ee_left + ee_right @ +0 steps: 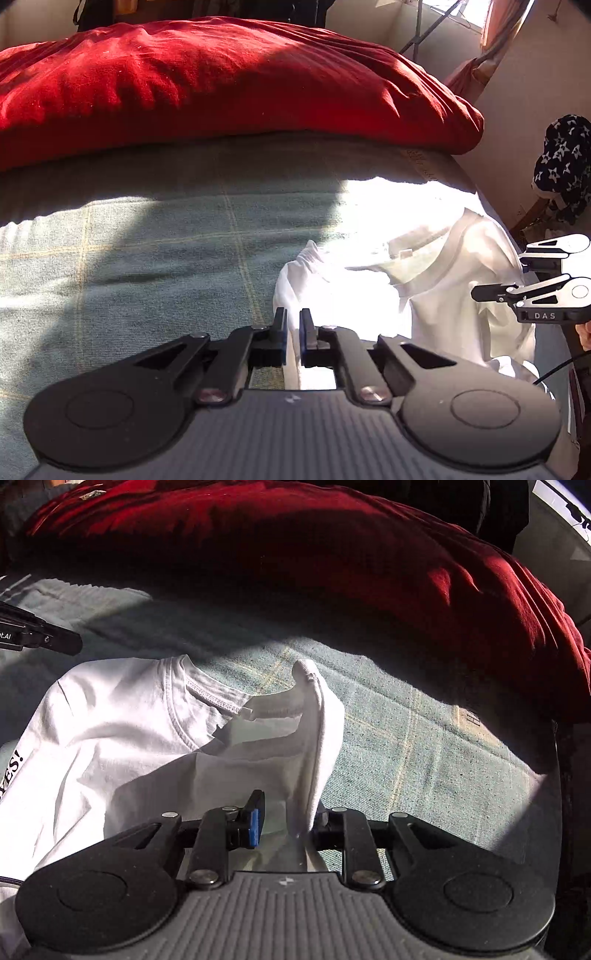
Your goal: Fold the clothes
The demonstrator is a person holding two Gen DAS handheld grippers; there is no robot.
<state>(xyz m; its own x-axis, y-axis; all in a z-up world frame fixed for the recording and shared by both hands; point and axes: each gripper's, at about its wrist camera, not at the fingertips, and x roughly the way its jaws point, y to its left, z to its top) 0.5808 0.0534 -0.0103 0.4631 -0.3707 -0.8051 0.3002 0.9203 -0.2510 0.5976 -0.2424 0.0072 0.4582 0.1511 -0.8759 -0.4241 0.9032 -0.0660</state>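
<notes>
Right gripper [282, 818], jaws apart, has a raised fold of the white shirt [110, 731] standing between them. Left gripper [292, 338], nearly closed, seems to pinch the shirt's edge. Shirt lies on the green blanket [406, 746], print reading "YES!"; the right gripper is marked "DAS".

Matt white cotton shirt [110, 738]; coarse woven blanket [406, 738]

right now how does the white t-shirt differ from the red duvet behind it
The white t-shirt is white with a ribbed collar and black print; the red duvet is plain red. The t-shirt lies thin and partly lifted near the right gripper; the duvet sits puffy, far bigger. Both rest on the grey-green blanket.
</notes>
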